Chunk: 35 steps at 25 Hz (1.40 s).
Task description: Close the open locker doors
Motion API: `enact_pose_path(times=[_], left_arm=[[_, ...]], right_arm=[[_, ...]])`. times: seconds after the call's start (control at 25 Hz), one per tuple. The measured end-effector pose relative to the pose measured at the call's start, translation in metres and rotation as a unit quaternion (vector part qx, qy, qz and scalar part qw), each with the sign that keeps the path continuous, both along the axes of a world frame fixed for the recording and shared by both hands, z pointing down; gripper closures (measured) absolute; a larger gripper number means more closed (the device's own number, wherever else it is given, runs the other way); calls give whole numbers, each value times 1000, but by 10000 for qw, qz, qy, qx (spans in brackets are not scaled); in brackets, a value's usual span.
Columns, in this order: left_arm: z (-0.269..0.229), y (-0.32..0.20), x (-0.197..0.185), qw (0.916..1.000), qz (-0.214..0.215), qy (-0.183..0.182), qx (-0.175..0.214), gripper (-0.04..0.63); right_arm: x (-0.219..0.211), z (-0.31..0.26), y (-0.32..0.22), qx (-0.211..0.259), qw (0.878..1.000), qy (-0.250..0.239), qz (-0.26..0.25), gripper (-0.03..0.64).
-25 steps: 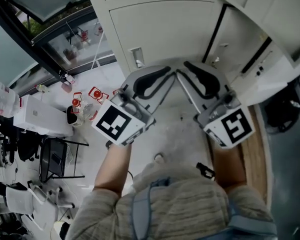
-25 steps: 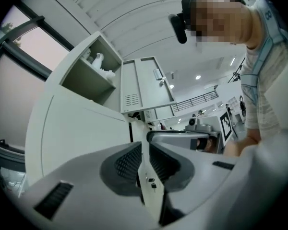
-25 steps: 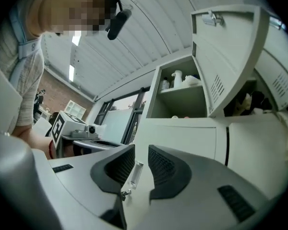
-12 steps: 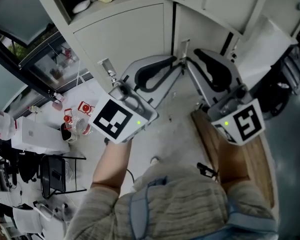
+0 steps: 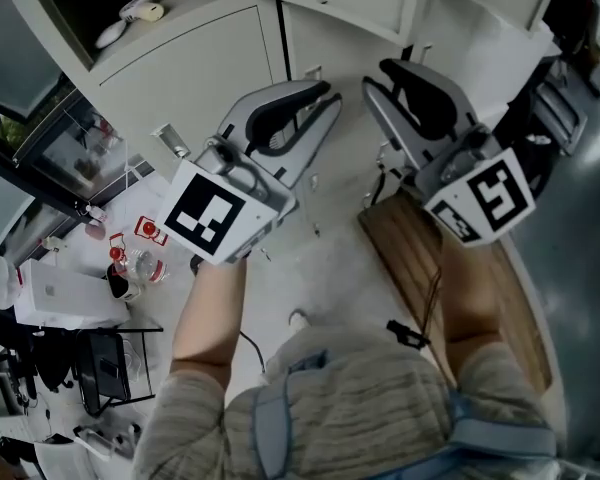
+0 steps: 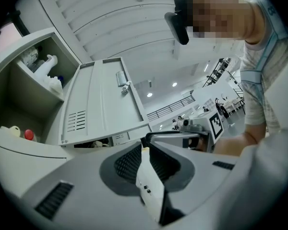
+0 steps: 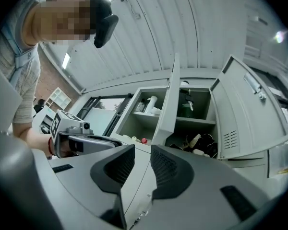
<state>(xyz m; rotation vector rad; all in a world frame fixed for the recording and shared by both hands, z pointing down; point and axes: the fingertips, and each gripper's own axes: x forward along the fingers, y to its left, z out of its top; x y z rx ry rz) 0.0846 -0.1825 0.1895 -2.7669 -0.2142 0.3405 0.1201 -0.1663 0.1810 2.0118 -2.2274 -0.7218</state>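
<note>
Lockers [image 5: 195,78] of pale grey sheet metal stand ahead of both your grippers, apart from them. Your left gripper [image 6: 145,147] has its jaws parted by only a thin slit. A white strip shows through it, and nothing is pinched. At 11 o'clock from it, a louvred door [image 6: 103,104] with a small latch swings out beside an open compartment [image 6: 19,99] that holds a white spray bottle [image 6: 49,63]. Your right gripper [image 7: 142,150] keeps its ribbed black pads slightly spread and empty. Beyond it at 12 o'clock an edge-on door [image 7: 170,97] stands open, and at 2 o'clock a slotted door [image 7: 247,114] hangs wide. The gripper views show these doors' inner faces and the shelf clutter. The head view shows instead the marker cubes and a wooden bench [image 5: 460,278] below your right gripper.
</note>
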Motion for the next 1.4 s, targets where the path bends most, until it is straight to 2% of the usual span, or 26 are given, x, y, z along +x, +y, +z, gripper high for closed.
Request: enact_pose_path(times=[0.4,0.56,0.72,1.12,1.4], left_arm=[[-11,20,7,9999,-58,10,93,548],[-12,25,7,9999,-101,9,96,548],[-13,29,8,9998,-144,7,120,548],[-20,38,9,9996,-254,14,143,548],[-21,42,3,9989,-438,29,152,548]], right_arm=[[19,-22,18,44,9997,-261,10,531],[30,-23,22,29,9984,-560,-64,531],[33,-30,22,67,9977,-639,-196,531],[35,-38,18,-16,9975,-521,-479,531],[15,-38,20,-7,9967,-260,-775,531]])
